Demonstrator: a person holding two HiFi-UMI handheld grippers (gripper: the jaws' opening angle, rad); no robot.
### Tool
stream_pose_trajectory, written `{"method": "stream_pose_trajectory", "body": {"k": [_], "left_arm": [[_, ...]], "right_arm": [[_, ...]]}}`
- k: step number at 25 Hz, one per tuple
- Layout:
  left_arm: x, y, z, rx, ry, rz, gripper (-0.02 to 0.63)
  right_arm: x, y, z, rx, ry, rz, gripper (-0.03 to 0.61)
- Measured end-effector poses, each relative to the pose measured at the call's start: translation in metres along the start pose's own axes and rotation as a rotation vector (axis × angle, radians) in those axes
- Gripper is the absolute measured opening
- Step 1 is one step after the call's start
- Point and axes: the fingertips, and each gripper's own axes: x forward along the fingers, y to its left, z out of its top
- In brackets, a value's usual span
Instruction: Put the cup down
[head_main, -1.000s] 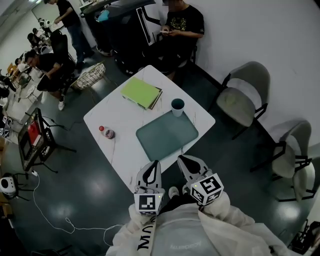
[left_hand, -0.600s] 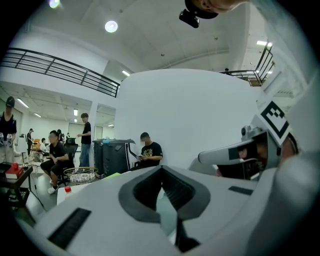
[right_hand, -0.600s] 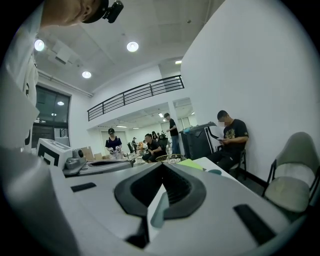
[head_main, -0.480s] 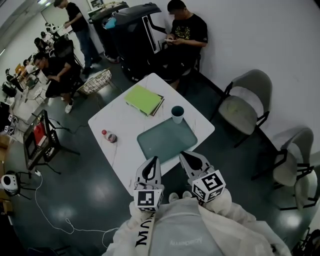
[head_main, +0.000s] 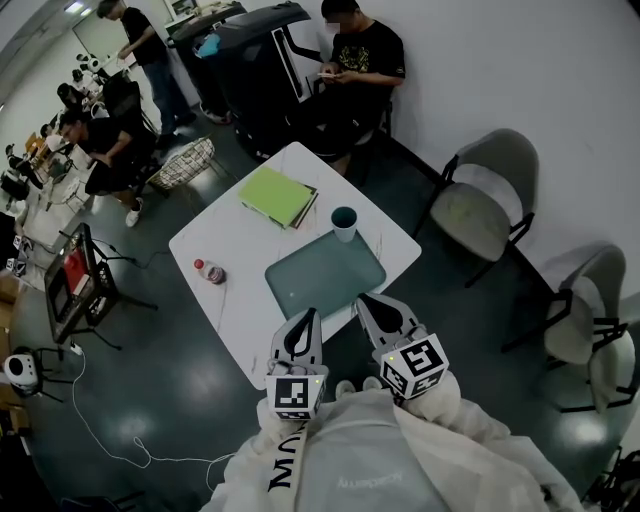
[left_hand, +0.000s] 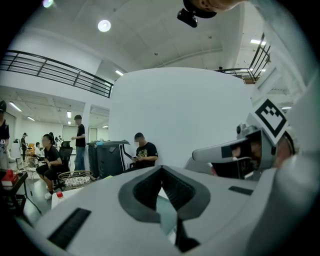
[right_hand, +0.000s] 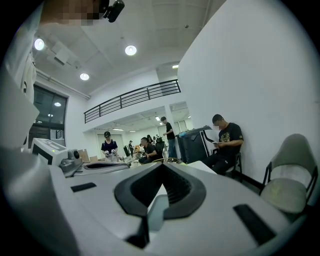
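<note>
A dark teal cup (head_main: 343, 223) stands upright on the white table (head_main: 240, 250), just beyond the far corner of a grey-green tray (head_main: 325, 275). Neither gripper touches it. My left gripper (head_main: 307, 320) and right gripper (head_main: 366, 304) hang side by side close to my body, at the table's near edge, well short of the cup. Both are shut with nothing between the jaws; in the left gripper view (left_hand: 161, 169) and the right gripper view (right_hand: 162, 166) the pads meet. The cup is hidden in both gripper views.
On the table lie a green book (head_main: 275, 195) and a red-capped bottle (head_main: 210, 271). A seated person (head_main: 355, 60) and black bins (head_main: 250, 60) are behind it. Grey chairs (head_main: 480, 200) stand to the right, a basket (head_main: 185, 160) and a cart (head_main: 70, 285) to the left.
The head view has shifted a little, so the table sits slightly higher and further left in frame. Both grippers stay shut and near my body; the cup has not moved.
</note>
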Motion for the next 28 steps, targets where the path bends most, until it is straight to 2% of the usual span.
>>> {"method": "stream_pose_trajectory", "body": {"k": [18, 28], "left_arm": [[-0.002, -0.002, 0.001, -0.013, 0.004, 0.028, 0.011], [0.001, -0.001, 0.002, -0.010, 0.002, 0.038, 0.011]], "right_arm": [[-0.006, -0.007, -0.003, -0.004, 0.009, -0.006, 0.005], [-0.011, -0.018, -0.003, 0.011, 0.006, -0.039, 0.005]]}}
